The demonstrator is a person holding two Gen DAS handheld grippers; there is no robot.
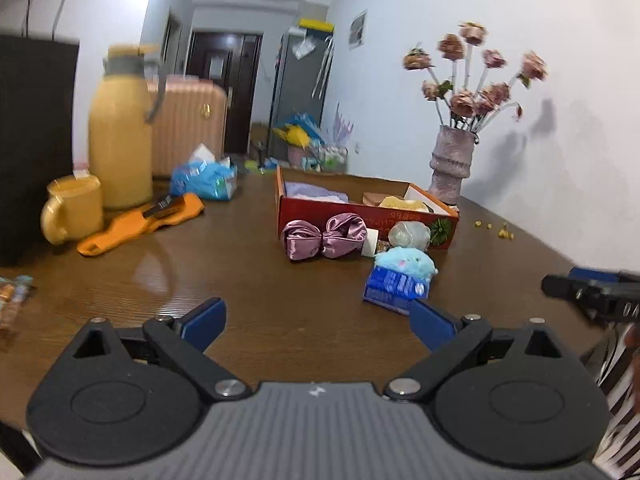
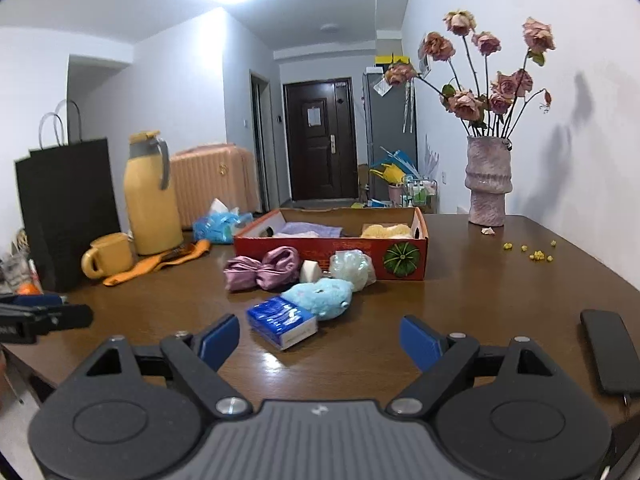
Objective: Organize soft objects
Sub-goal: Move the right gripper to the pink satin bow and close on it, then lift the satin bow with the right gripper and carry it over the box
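A red cardboard box [image 2: 332, 248] [image 1: 360, 216] sits mid-table, holding a lilac towel [image 2: 308, 229] and a yellow sponge [image 2: 386, 231]. In front of it lie a purple satin bow [image 2: 262, 269] [image 1: 324, 237], a white sponge block [image 2: 311, 271], a pale mesh pouf [image 2: 352, 266] [image 1: 408, 234], a light blue plush toy [image 2: 322, 295] [image 1: 404, 262] and a blue tissue pack [image 2: 282, 322] [image 1: 394, 286]. My left gripper [image 1: 318, 322] is open and empty, short of the pack. My right gripper [image 2: 320, 342] is open and empty, just before the pack.
A yellow thermos [image 2: 150, 196], yellow mug [image 2: 108, 256], orange cloth [image 2: 160, 262], blue tissue bag [image 2: 220, 226] and black paper bag [image 2: 68, 208] stand at the left. A vase of roses [image 2: 488, 180] stands far right. A black phone [image 2: 610, 350] lies near right.
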